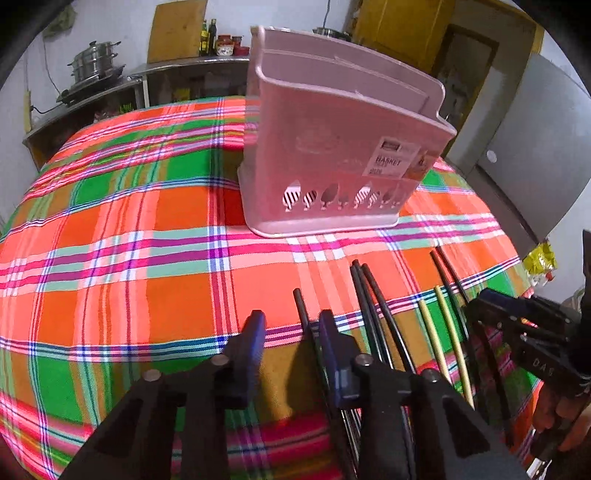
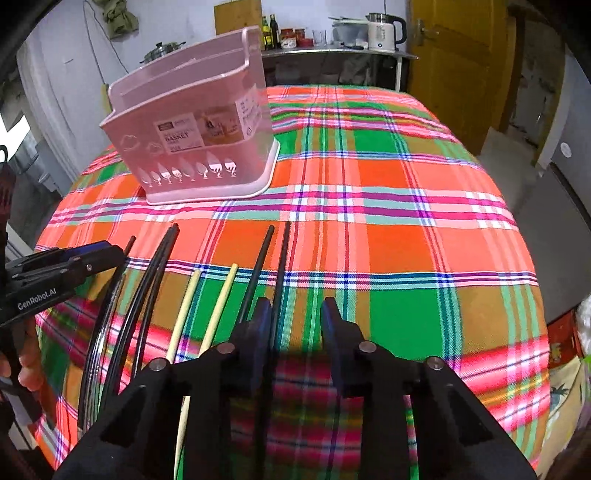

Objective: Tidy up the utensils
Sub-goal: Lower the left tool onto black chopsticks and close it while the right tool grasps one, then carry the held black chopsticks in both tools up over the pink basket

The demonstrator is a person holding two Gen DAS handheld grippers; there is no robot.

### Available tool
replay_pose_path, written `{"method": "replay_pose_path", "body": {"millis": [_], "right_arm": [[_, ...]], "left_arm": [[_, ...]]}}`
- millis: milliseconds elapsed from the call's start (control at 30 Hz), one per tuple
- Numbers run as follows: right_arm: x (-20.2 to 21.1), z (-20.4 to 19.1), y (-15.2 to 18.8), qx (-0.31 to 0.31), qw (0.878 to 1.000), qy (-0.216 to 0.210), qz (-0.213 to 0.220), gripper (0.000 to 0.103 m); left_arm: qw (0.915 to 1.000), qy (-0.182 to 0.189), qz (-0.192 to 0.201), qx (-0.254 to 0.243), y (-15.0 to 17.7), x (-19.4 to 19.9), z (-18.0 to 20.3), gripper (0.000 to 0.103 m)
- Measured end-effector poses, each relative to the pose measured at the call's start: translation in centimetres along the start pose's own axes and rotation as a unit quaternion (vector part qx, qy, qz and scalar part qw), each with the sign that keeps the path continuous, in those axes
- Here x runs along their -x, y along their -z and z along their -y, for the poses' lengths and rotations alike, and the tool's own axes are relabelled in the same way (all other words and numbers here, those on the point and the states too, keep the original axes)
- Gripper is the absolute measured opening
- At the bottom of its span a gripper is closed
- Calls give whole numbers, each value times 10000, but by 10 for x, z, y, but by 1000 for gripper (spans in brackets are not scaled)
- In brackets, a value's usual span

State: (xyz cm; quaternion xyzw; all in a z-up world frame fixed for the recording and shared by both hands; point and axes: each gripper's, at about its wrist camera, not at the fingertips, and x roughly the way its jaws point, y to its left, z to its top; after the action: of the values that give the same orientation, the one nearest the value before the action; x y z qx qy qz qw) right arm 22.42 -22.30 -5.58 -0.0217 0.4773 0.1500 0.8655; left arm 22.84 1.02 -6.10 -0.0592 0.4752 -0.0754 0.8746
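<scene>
My left gripper [image 1: 291,323] sits low over the desk, its blue-padded jaws apart with nothing between them. A single thin black chopstick [image 1: 301,306] lies just beside the inner edge of its right-hand finger. My right gripper [image 2: 295,310] also has its jaws apart; a pair of thin black chopsticks [image 2: 271,258] runs past its left-hand finger, the nearer stick right against the pad, though I cannot tell if they touch.

All the sticks lie roughly parallel on the bright orange, green and pink plaid tablecloth [image 2: 388,240] that covers the desk, pointing away from me. Between my two grippers lie a pair of pale yellow wooden chopsticks [image 2: 207,299], spaced slightly apart, and a tight bundle of black chopsticks [image 2: 155,269].

Farther off, well apart from the sticks, a pale pink plastic utensil basket [image 1: 332,155] stands upright on the cloth, with leaf-shaped cut-outs along its base, a paper label on its side and inner dividers.

Behind the desk, a shelf carries steel steamer pots [image 1: 94,61], bottles and a white electric kettle [image 2: 384,29].
</scene>
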Motion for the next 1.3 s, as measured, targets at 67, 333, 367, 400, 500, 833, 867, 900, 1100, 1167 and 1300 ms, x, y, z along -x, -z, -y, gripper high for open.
{"method": "replay_pose_path", "body": {"millis": [67, 333, 367, 400, 500, 833, 867, 900, 1100, 1167, 1300], "right_arm": [[-2, 0, -1, 42, 10000, 55, -32, 26], [-10, 2, -19, 17, 9996, 21, -274, 25], [-12, 3, -22, 9, 9995, 23, -321, 25], [-13, 2, -24, 11, 9993, 28, -360, 25], [-20, 0, -36, 16, 9986, 48, -518, 25], [-26, 6, -55, -154, 9978, -29, -637, 6], [-23, 6, -56, -178, 9980, -70, -599, 5], [-19, 7, -57, -200, 9982, -91, -562, 5], [21, 1, -66, -169, 9994, -253, -171, 5], [38, -1, -70, -123, 9996, -251, 1, 5], [77, -6, -76, -54, 9990, -265, 369, 4]], "left_arm": [[10000, -34, -21, -51, -1, -2, 4, 25], [9999, -74, -99, -41, -3, -5, -6, 9], [9999, -41, -116, -17, -4, -5, -8, 9], [9999, -6, -141, 13, -4, -5, -9, 9], [9997, -29, -224, -20, -6, -6, -9, 9], [9989, -81, -439, -139, -16, -9, -6, 7], [9990, -68, -417, -143, -17, -6, -6, 6], [9991, -55, -385, -152, -17, -3, -5, 6], [9997, 111, -33, -229, -27, 41, -1, 4], [9993, 154, 166, -294, -32, 64, 2, 4], [9970, 226, 568, -482, -46, 110, 9, 4]]}}
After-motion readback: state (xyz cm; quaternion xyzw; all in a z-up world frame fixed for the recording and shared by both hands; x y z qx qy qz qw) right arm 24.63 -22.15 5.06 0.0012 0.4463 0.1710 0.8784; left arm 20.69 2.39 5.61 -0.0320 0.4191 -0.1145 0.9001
